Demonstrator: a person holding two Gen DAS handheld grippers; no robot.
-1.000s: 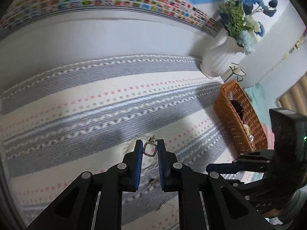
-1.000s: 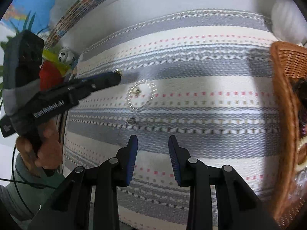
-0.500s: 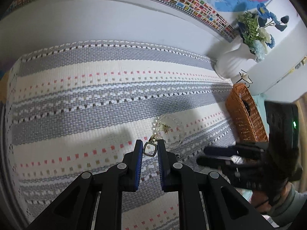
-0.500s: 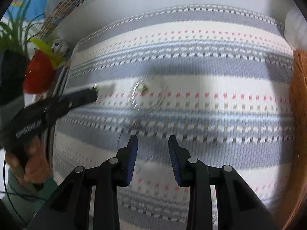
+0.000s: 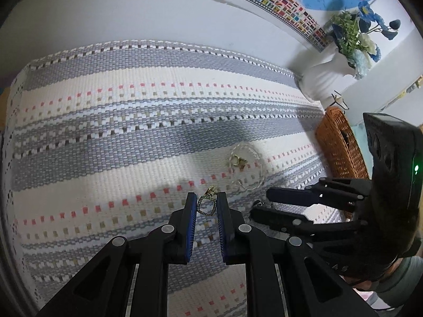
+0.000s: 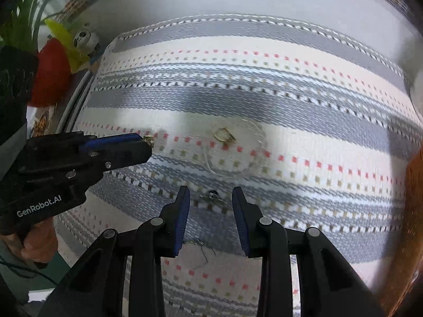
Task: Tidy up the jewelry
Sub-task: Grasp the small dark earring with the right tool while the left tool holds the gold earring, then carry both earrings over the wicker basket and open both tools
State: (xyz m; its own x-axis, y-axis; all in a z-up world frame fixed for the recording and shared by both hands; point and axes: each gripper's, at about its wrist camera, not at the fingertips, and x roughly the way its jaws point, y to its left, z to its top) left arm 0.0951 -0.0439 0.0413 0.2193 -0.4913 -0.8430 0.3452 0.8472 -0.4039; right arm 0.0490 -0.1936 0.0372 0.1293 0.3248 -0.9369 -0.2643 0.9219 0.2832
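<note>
the left gripper (image 5: 207,206) is pinched nearly closed on a small square gold earring (image 5: 206,205), which stands upright between its blue pads just above the striped woven mat (image 5: 132,121). in the right wrist view only the earring's gold tip (image 6: 149,140) pokes out past the closed fingers. the right gripper (image 6: 210,198) hangs with its jaws apart and nothing between them, low over a grey stripe of the mat, where a small dark-beaded piece with thin wire (image 6: 212,195) lies between its fingertips. a clear beaded bracelet with a gold clasp (image 5: 244,167) lies looped on the mat, near both grippers. a wicker basket (image 5: 339,145) sits at the mat's far right edge, beside a white vase of blue flowers (image 5: 323,78).
</note>
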